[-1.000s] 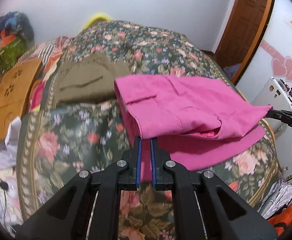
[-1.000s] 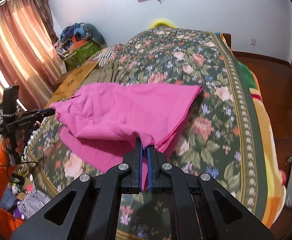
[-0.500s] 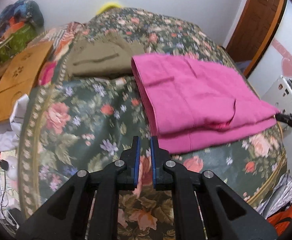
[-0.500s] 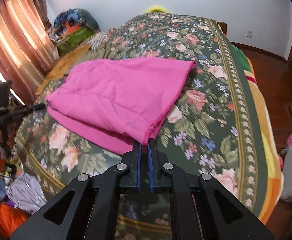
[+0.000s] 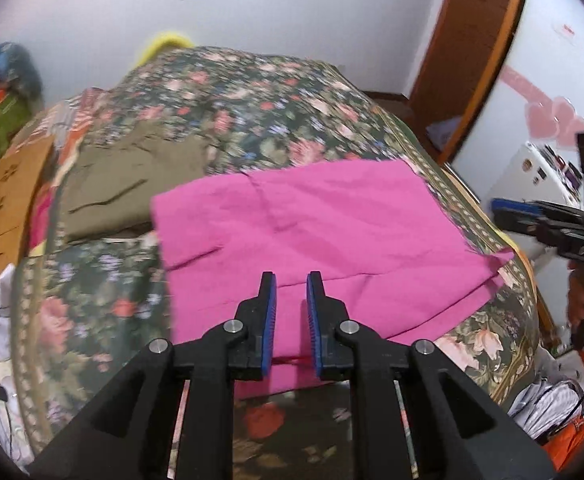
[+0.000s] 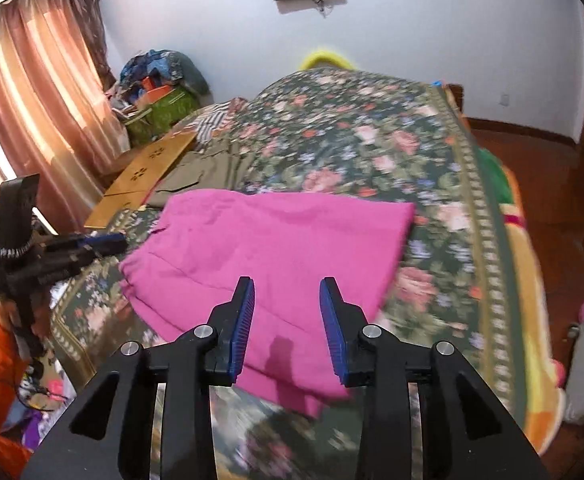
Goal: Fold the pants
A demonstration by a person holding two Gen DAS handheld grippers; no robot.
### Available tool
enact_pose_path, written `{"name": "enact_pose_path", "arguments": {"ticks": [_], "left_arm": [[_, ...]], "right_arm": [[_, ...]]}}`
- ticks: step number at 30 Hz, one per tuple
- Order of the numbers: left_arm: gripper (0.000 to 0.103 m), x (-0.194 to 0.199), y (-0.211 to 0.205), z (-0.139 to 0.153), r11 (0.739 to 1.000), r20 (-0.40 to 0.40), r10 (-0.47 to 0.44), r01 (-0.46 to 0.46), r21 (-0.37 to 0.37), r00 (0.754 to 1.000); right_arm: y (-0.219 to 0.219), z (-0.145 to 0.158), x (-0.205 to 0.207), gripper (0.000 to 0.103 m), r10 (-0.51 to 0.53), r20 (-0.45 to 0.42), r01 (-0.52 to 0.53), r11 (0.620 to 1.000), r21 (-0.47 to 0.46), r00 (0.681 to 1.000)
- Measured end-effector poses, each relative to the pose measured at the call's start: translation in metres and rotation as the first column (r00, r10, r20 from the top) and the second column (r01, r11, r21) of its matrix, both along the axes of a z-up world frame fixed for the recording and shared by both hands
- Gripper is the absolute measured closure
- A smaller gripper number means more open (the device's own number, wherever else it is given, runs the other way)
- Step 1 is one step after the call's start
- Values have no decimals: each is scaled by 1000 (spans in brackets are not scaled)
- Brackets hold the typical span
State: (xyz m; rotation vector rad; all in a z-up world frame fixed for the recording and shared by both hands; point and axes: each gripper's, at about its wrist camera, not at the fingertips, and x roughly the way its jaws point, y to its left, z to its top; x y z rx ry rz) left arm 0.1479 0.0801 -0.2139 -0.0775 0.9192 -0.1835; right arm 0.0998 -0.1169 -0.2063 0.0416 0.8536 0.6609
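Note:
The pink pants [image 5: 311, 232] lie folded in flat layers on the floral bedspread [image 5: 252, 92] near the foot of the bed. They also show in the right wrist view [image 6: 276, 248]. My left gripper [image 5: 291, 280] is open and empty, above the near edge of the pants. My right gripper [image 6: 287, 286] is open and empty, above the near side of the pants. The right gripper also shows at the right edge of the left wrist view [image 5: 499, 210]. The left gripper also shows at the left of the right wrist view [image 6: 120, 240].
Folded olive pants [image 5: 128, 188] lie on the bed beyond the pink pants. A brown cardboard sheet [image 5: 0, 208] lies at the bed's left side. Bags and clothes [image 6: 160, 88] are piled by the curtain [image 6: 32, 112]. A wooden door [image 5: 475, 44] stands at the right.
Both grippers have let go of the pink pants and opened. The lifted layer has dropped flat onto the bed. Both grippers have drawn back and risen.

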Motion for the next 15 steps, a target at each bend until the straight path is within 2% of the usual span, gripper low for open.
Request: {"name": "enact_pose_path", "arguments": {"ticks": [6,8,10,15], "left_arm": [[89,-4,-11,-31,999,-95,-46,48,11,994],[87,-13,-11,-38,999,-93,-52,53,11,994],[87,-21,-13,-38,998,-83,-54,56,20,995],[86,-29,-19,-38,998,-87,-62,64,20,994]], "right_arm": [[32,-43,4,72,71,-112,-77,996,-51,991],[31,-57,-2,72,91,-143,-101,992,-70,986],[25,-59,-9,72,101,-123,-112,990,-87,987],[15,-61,-14,72,117,-139,-131,987,-96,983]]}}
